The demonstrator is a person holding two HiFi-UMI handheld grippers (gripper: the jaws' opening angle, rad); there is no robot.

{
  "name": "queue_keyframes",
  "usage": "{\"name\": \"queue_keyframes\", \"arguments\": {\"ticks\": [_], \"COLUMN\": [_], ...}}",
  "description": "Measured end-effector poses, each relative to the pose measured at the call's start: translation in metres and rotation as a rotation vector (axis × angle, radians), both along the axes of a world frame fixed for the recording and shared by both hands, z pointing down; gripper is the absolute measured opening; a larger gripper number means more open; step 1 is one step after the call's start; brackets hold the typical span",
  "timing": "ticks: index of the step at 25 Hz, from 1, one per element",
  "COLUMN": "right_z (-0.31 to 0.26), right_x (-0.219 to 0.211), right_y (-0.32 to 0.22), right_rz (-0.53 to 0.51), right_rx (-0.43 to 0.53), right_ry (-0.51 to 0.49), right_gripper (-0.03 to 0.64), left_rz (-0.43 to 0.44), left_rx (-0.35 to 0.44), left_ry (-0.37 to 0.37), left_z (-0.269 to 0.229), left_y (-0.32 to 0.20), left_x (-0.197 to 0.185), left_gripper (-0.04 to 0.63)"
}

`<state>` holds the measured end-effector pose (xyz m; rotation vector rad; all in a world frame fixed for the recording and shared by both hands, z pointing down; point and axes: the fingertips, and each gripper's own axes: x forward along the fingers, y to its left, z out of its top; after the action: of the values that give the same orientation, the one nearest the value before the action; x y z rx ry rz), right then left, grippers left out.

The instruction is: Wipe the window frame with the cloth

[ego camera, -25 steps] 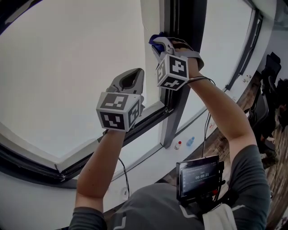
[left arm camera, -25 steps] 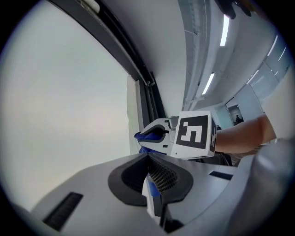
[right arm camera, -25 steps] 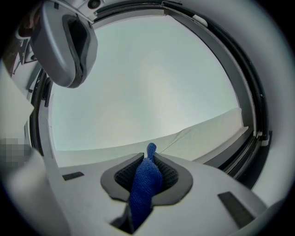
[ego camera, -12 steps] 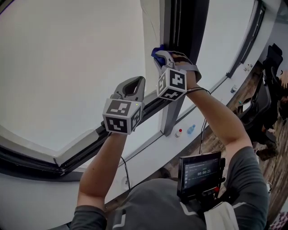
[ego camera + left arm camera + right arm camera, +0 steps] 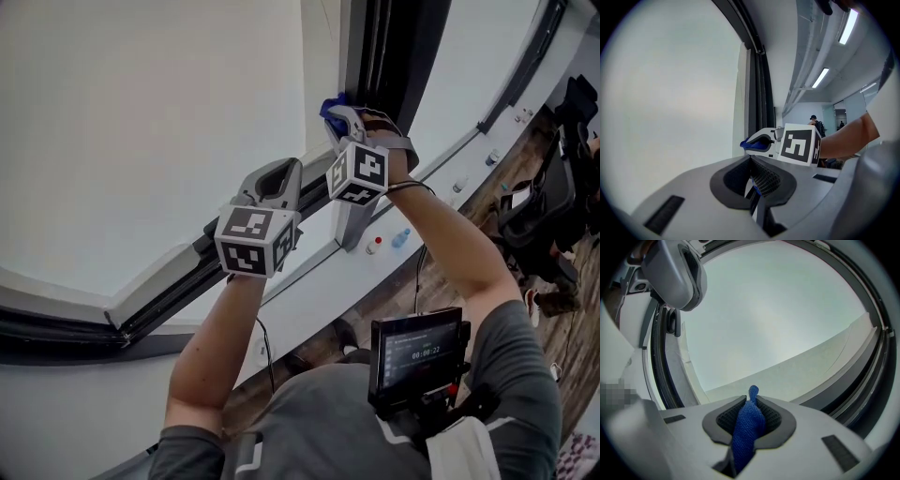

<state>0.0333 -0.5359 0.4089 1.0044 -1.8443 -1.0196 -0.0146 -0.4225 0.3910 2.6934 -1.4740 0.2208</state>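
In the head view my right gripper (image 5: 339, 114) is shut on a blue cloth (image 5: 332, 106) and presses it against the dark upright window frame (image 5: 389, 47). The right gripper view shows the cloth (image 5: 747, 427) bunched between the closed pads of my right gripper (image 5: 751, 401), a tip poking out ahead. My left gripper (image 5: 279, 173) hangs shut to the left, in front of the pane and apart from the frame. In the left gripper view its jaws (image 5: 751, 159) meet, and beyond them is the right gripper (image 5: 761, 142) with the cloth (image 5: 751, 143).
The lower frame rail (image 5: 178, 281) runs diagonally under the left gripper. On the white sill stand a small red-capped bottle (image 5: 373, 247) and a blue bottle (image 5: 400, 238). A screen (image 5: 417, 352) hangs at the person's chest. Dark chairs (image 5: 548, 197) stand at the right.
Both grippers have come down beside the upright frame, the right one sliding the cloth lower. The lower rail and sill now lie closer to them, and more floor shows.
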Motion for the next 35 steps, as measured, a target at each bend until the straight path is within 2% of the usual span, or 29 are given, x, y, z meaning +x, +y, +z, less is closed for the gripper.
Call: {"name": "queue_keyframes", "arguments": {"ticks": [17,22,26,30,35], "right_z": [0.102,0.107,0.076,0.025,-0.02], "right_x": [0.008,0.009,-0.001,-0.016,-0.042], "right_y": [0.009,0.012,0.03,0.06,0.105], "right_rz": [0.038,0.052,0.017,-0.042,-0.134], "right_rx": [-0.148,-0.168,-0.151,-0.131,-0.19], "right_ry": [0.02,0.002,-0.095,-0.226,-0.407], "right_gripper": [0.064,0.064,0.064,0.064,0.064], "left_rz": [-0.027,-0.049,-0.069,-0.092,-0.125], "left_rx": [-0.109,-0.115,-0.097,-0.043,0.001], "left_ry": [0.039,0.035,0.059,0.071,0.055], "left_z": [0.063,0.065,0.054,0.03,0.008], "left_y": [0.027,0.035,0.043,0.055,0.078], "left_x": [-0.014,-0.023,-0.033,-0.046,-0.071], "left_gripper": [0.008,0.009,0.008,0.008,0.008]}}
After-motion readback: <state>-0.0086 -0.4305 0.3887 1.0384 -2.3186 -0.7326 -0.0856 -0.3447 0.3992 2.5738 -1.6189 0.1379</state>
